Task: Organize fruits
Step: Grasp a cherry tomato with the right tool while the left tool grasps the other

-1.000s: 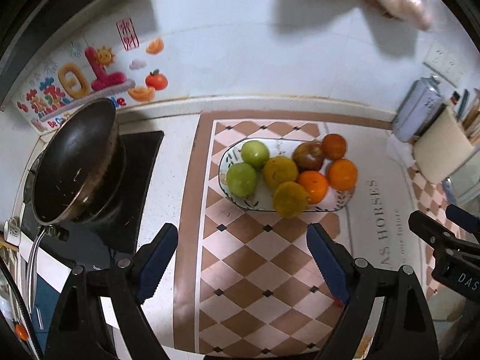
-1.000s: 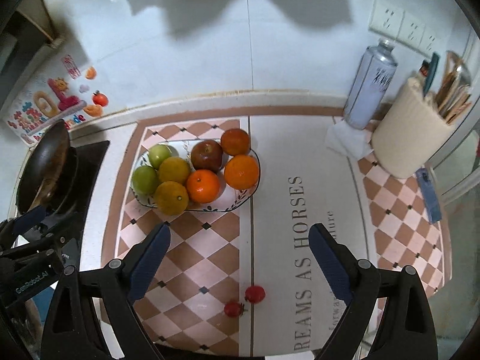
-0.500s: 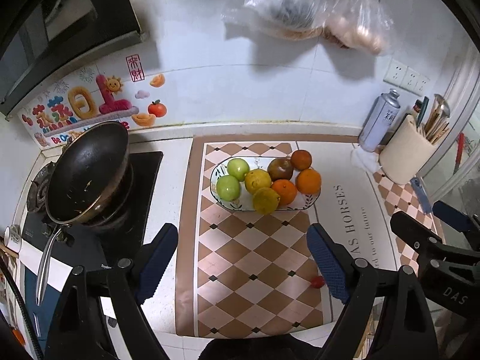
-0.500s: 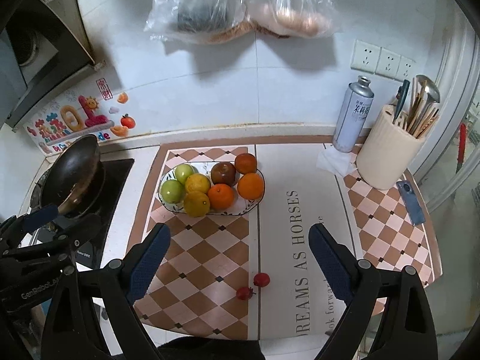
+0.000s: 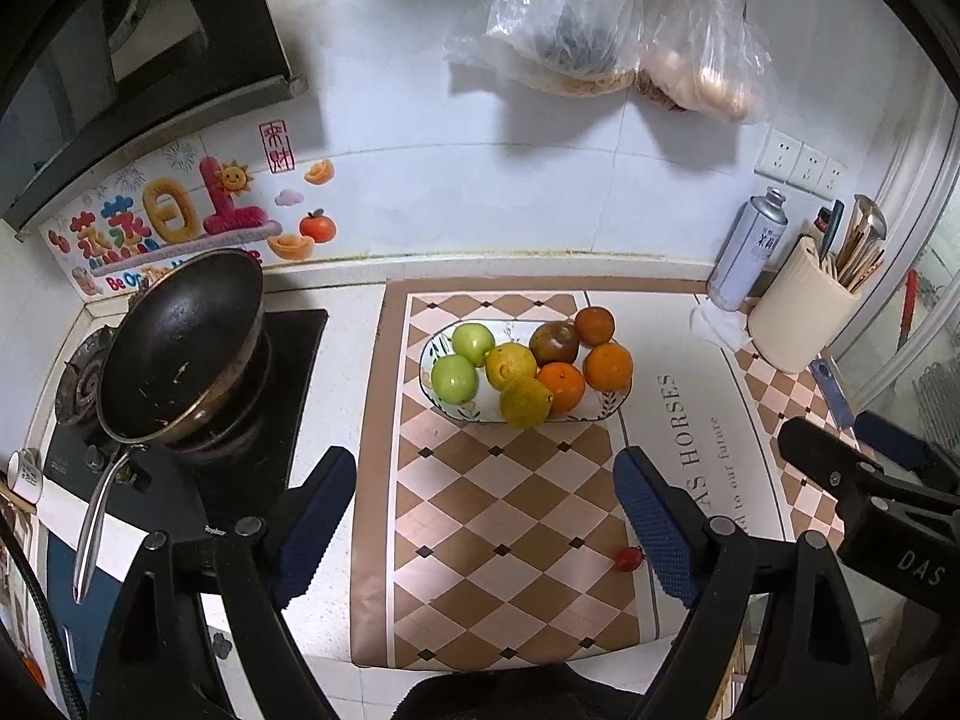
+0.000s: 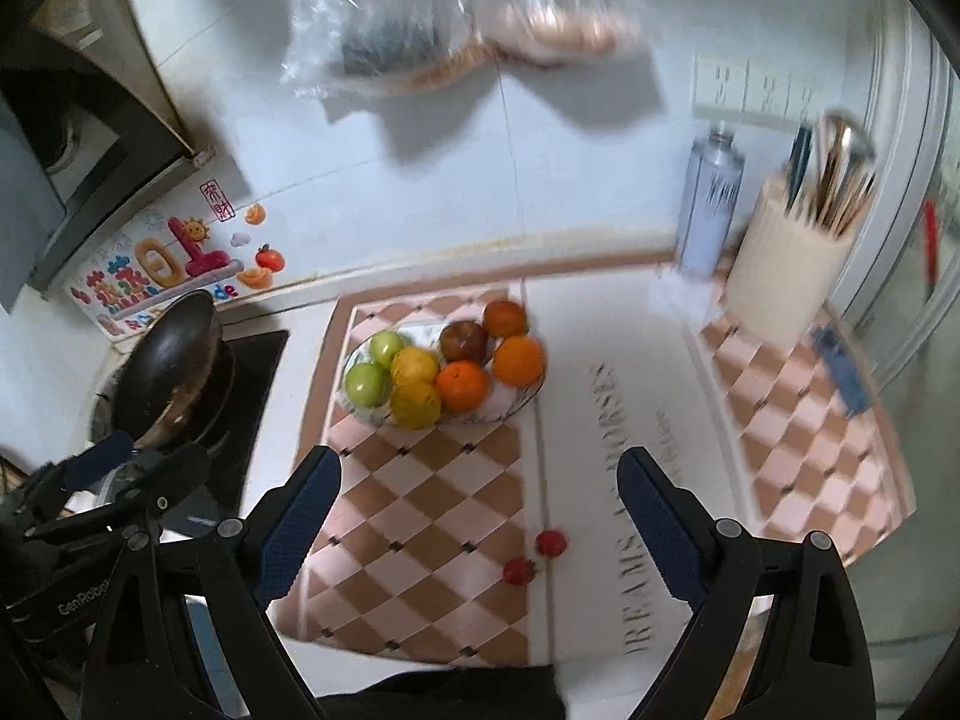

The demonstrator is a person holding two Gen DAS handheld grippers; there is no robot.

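- At my far left a black wok (image 5: 180, 342) sits tilted on the stove (image 5: 288, 372), its long handle reaching toward the counter (image 5: 342, 324) front edge.
- My left tongs (image 5: 485, 516) are spread wide with nothing between them, hovering above the checkered mat (image 5: 480, 492); the mat's brown left border runs just inside the left finger.
- The oval fruit plate (image 5: 433, 387) lies toward the back of the mat, well apart from both pairs of tongs, with a bare stretch of checks between it and me.
- On the plate, left to right: two green apples (image 5: 455, 377), two yellow citrus (image 5: 510, 365) touching each other, a dark red-brown fruit (image 5: 555, 343), and three oranges (image 5: 608, 366); the front yellow one overhangs the plate's near rim.
- Two small red fruits (image 6: 551, 543) lie loose on the mat near its front edge, just beside each other, at the seam with the lettered panel; I cannot tell what kind they are.
- My right tongs (image 6: 480, 519) are also spread wide and hold nothing; the two red fruits sit between the fingers in that view, which is blurred.
- At the right back corner stand a spray can (image 5: 747, 252) and a cream utensil holder (image 5: 801, 312), close together near the wall.
- Plastic bags (image 5: 600, 30) hang on the wall above the plate.
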